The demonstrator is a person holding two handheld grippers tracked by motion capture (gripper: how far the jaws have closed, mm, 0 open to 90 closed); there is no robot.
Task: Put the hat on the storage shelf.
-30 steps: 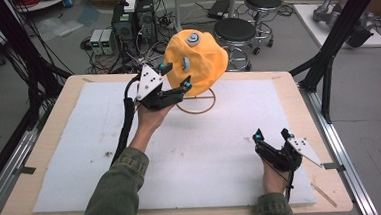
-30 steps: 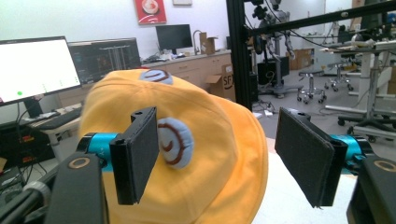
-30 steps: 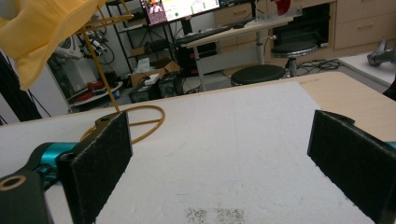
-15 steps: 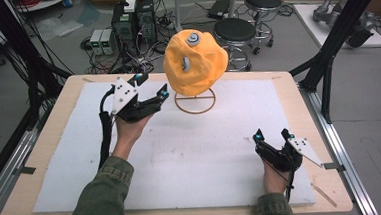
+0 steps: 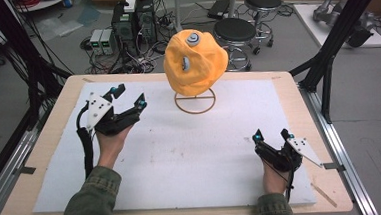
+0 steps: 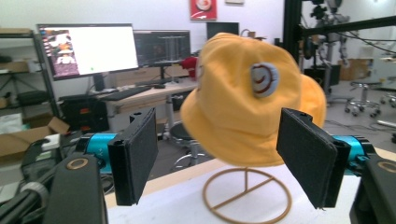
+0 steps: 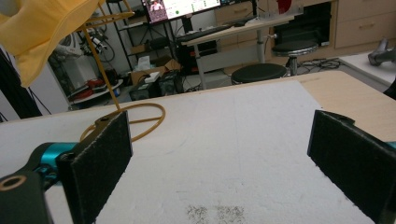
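An orange bucket hat (image 5: 195,62) with a grey smiley patch hangs on a gold wire stand (image 5: 194,101) at the back middle of the table. My left gripper (image 5: 130,95) is open, held above the mat to the left of the hat and apart from it. In the left gripper view the hat (image 6: 247,98) and the stand's ring base (image 6: 247,198) lie ahead beyond the open left gripper (image 6: 223,155). My right gripper (image 5: 271,134) rests open near the front right, nothing between its jaws. The right gripper view shows the open right gripper (image 7: 224,163), the hat's brim (image 7: 42,28) and the ring base (image 7: 140,119).
A white foam mat (image 5: 181,158) covers the wooden table (image 5: 298,96). Behind the table are black stools (image 5: 236,32) and computer boxes (image 5: 133,16) on the floor. Black frame posts (image 5: 326,64) rise at both back corners.
My left gripper has pulled back from the hat, moving left and toward the person, with nothing in it. The hat stays on its stand. The right gripper has not moved.
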